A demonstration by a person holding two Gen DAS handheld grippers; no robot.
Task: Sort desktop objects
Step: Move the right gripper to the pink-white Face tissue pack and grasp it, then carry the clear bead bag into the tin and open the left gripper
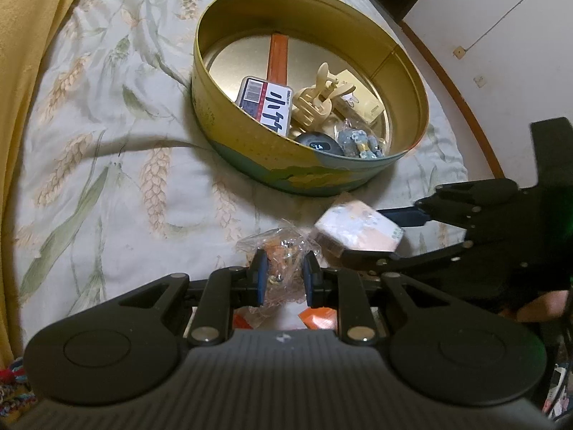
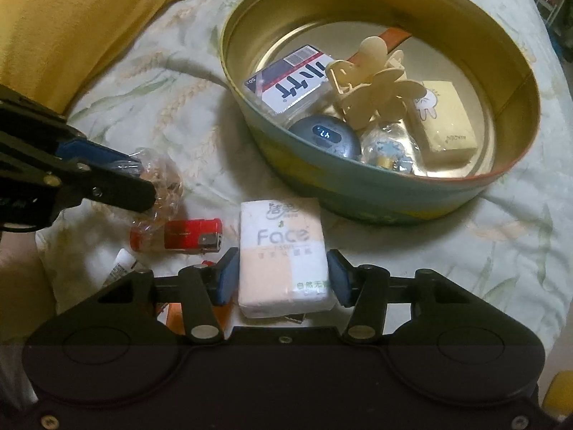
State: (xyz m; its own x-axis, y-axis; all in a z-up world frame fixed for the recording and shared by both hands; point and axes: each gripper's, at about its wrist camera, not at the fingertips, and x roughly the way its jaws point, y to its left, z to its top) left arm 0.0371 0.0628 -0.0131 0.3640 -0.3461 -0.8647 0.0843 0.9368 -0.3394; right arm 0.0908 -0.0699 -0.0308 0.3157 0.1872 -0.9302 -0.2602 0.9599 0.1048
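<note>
A round gold tin (image 1: 250, 165) (image 2: 358, 197) stands on the flowered bedspread and holds a bar-coded white box (image 2: 293, 79), a cream hair claw (image 2: 372, 86), a grey round device (image 2: 327, 136) and a cream box (image 2: 447, 122). In front of the tin, my left gripper (image 1: 285, 276) (image 2: 143, 179) is shut on a crumpled clear plastic bag (image 1: 283, 251) (image 2: 161, 179) of small parts. My right gripper (image 2: 283, 277) (image 1: 372, 238) has its blue pads against both long sides of a "Face" tissue pack (image 2: 283, 251) (image 1: 358, 229), just right of the bag.
A red lighter (image 2: 193, 238) and a white tube (image 2: 120, 268) lie left of the tissue pack. Orange packaging (image 1: 318, 319) shows beneath the left gripper. Yellow cloth (image 1: 21, 71) (image 2: 71, 18) borders the bedspread on the left; the bed's edge and a white wall (image 1: 501, 53) are at the right.
</note>
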